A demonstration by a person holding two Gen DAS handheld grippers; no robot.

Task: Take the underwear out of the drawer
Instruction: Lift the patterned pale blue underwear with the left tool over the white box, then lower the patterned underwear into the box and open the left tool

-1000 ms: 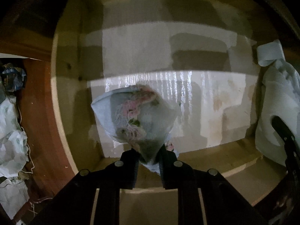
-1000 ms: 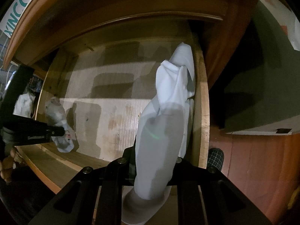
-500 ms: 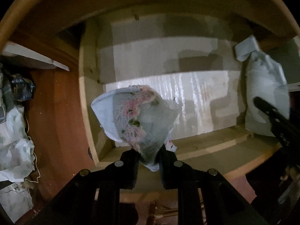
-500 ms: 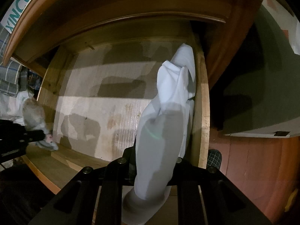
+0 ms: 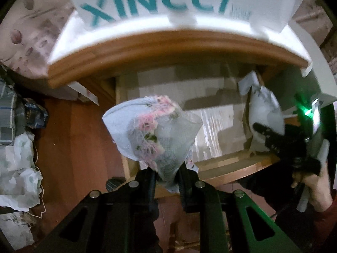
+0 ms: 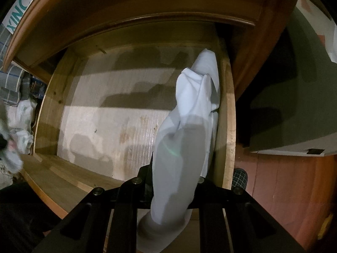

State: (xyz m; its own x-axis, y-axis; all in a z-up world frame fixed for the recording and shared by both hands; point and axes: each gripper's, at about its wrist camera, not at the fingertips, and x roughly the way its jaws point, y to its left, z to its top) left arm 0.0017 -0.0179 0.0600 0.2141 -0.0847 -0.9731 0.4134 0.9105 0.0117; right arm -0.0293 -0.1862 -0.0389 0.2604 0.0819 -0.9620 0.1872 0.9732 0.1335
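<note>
I am looking down at a wooden drawer (image 6: 52, 109) that is pulled open under a thick wooden top (image 5: 168, 48). A white sign with green letters (image 5: 160, 2) is lying on that top. Crumpled bags and cloth (image 5: 19, 168) are piling up on the red floor (image 5: 73, 147) at the left. Nothing is blocking the drawer's open bottom. My left gripper (image 5: 167, 169) is squeezing tight on the flowered underwear (image 5: 151, 130), which is hanging in the air in front of the drawer's left corner, fanning out wide from the pinch. My right gripper (image 6: 172, 187) is clamping on the white underwear (image 6: 189, 126), a long piece running from the fingers to the back, leaning on the drawer's right wall. Both grippers are pointing steeply down. A bare hand (image 5: 313, 185) is gripping the right handle.
</note>
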